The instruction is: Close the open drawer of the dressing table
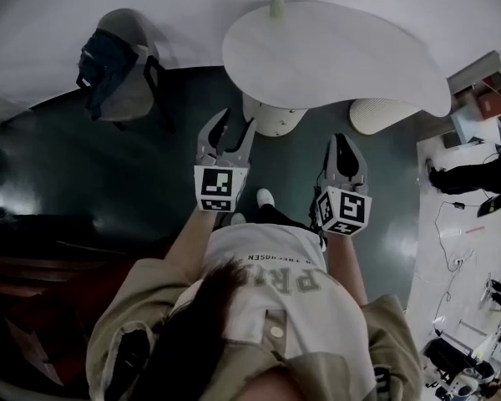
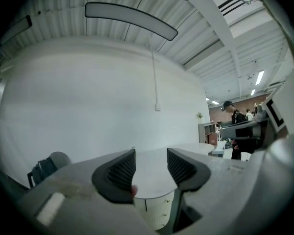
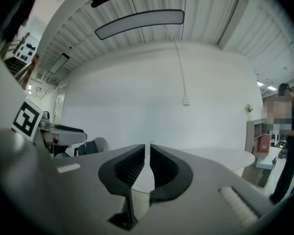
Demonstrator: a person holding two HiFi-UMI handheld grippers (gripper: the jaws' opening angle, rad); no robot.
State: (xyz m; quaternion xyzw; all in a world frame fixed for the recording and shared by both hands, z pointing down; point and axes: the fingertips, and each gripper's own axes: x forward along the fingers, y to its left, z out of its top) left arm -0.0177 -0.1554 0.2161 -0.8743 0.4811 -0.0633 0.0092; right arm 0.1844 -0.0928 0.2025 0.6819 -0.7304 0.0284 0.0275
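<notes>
The white dressing table (image 1: 334,53) with its curved top stands ahead of me, a small vase (image 1: 277,5) at its far edge. Under it sits a round white drawer unit (image 1: 274,117). In the left gripper view the drawer unit (image 2: 159,210) shows small knobs, and its fronts look flush. My left gripper (image 1: 225,132) is held up in front of the table with jaws apart and nothing between them (image 2: 151,168). My right gripper (image 1: 344,144) hangs level beside it, jaws drawn together to a thin slit and holding nothing (image 3: 148,165).
A grey chair with a dark bag (image 1: 117,65) stands at the left on the dark floor. A white oval stool (image 1: 382,115) sits under the table's right end. Shelves, cables and equipment (image 1: 476,224) crowd the right side. A person (image 2: 233,112) stands far off.
</notes>
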